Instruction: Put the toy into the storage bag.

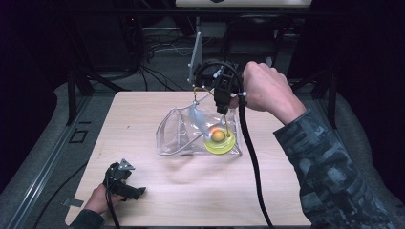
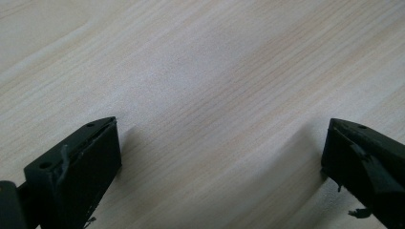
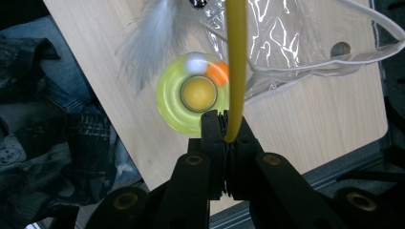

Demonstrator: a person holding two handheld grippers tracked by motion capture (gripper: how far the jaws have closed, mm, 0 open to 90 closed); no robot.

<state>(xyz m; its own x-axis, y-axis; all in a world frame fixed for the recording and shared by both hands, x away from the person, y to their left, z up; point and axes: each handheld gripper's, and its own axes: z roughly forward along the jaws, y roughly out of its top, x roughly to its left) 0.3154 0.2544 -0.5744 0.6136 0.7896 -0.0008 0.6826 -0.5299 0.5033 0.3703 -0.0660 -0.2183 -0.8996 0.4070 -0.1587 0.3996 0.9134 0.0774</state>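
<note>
the right gripper (image 3: 228,125) pinches only the thin yellow wand (image 3: 237,62), so the toy (image 1: 219,140) could snag the bag (image 1: 179,133) and slip, the left gripper (image 2: 222,157) lying wide open.

Right sleeve (image 1: 329,176): dark camouflage pattern, grey-black patches, loose fabric. Left sleeve (image 1: 86,220): dark cuff at bottom edge. Right gripper (image 3: 224,126): black plastic, two brass-coloured screws on arms, ribbed pads. Thick black cable (image 1: 253,162) trailing from it, small white markers on body. Left gripper (image 1: 125,183): black body, grey three-cornered plate on top, thin black cable; blocky black fingers (image 2: 76,171), edges chipped.
</note>
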